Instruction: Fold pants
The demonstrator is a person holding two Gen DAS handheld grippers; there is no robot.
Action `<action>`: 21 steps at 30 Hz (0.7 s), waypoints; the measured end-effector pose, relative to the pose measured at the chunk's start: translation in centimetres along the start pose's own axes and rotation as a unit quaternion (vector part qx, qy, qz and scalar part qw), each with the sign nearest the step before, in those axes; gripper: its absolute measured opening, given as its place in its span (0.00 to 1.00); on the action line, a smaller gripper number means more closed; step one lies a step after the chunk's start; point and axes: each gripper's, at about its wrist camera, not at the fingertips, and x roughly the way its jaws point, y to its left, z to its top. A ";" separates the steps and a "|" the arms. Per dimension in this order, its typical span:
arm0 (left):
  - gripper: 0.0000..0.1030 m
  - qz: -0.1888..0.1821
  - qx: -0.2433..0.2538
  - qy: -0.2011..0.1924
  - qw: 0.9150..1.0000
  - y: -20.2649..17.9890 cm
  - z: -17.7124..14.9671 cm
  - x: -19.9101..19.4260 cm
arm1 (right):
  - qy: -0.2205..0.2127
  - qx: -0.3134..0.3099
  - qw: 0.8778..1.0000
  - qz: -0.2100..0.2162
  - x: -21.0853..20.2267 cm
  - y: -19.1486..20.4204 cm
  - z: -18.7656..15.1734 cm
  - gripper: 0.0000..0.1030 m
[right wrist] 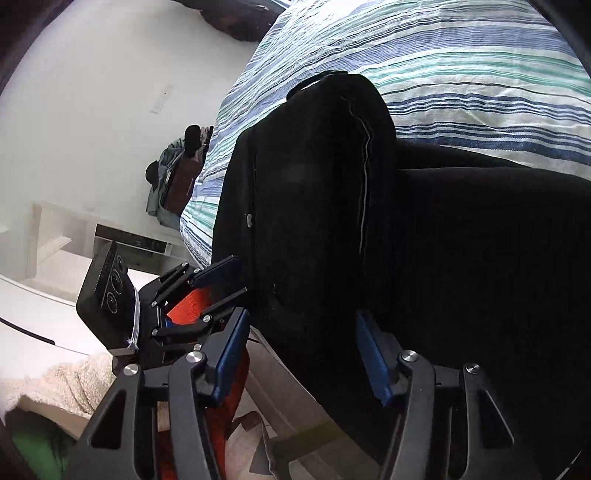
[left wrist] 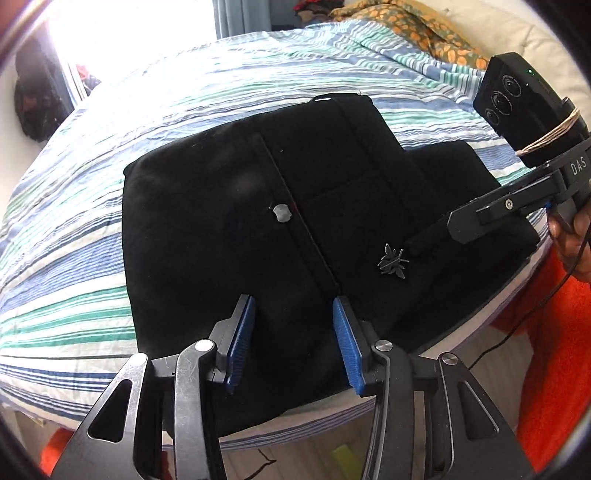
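Note:
Black pants lie folded into a compact stack on the striped bed, with a metal button and a small silver bee emblem on top. My left gripper is open, its blue pads just above the near edge of the stack. My right gripper is open over the same pants, holding nothing. In the left wrist view the right gripper's fingers come in from the right above the pants. In the right wrist view the left gripper shows at the bed's edge.
The bed has a blue, green and white striped cover. An orange-patterned pillow lies at the far end. Clothes hang beside the bed by a white wall. Orange fabric and the floor lie below the bed edge.

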 end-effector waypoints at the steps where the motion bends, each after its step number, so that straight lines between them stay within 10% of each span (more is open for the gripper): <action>1: 0.44 0.001 -0.001 0.000 1.000 0.0 0.0 0.0 | 0.004 -0.009 1.000 -0.005 0.1 0.2 0.0 0.58; 10: 0.45 0.005 0.003 0.002 1.000 -0.4 0.3 0.3 | 0.033 -0.006 0.999 -0.012 1.5 -0.5 0.9 0.57; 21: 0.53 -0.014 -0.082 -0.031 0.996 3.8 1.6 -3.8 | 0.026 -0.016 0.997 -0.067 0.4 2.9 1.9 0.20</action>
